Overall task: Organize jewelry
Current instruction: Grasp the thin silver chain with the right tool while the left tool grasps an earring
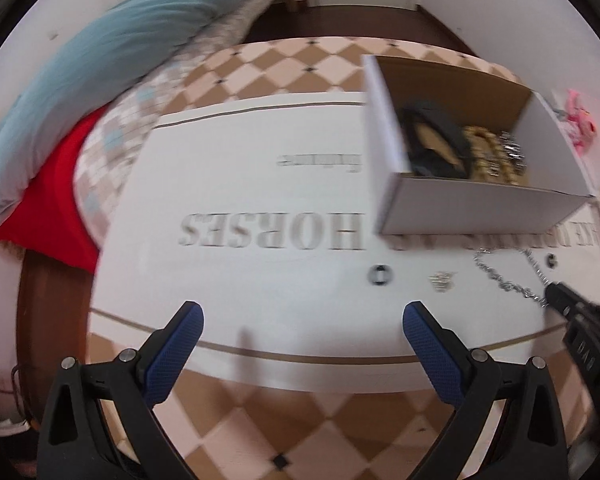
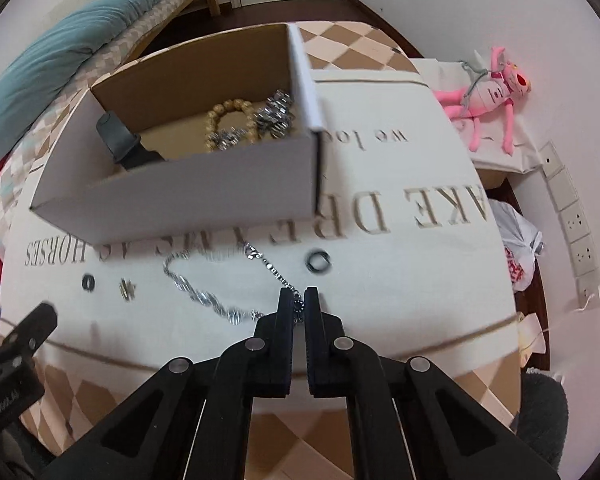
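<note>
Silver chain necklace lies looped on the white printed cloth, its near end pinched between the narrow jaws of the right gripper. Just beyond the fingertips and slightly right sits a dark ring; off to the left are a small gold piece and another dark ring. Farther ahead stands the open cardboard box, holding a wooden bead bracelet, silver pieces and a black strap. The left gripper hovers spread wide over bare cloth, gripping nothing.

Chain on cloth before box
</note>
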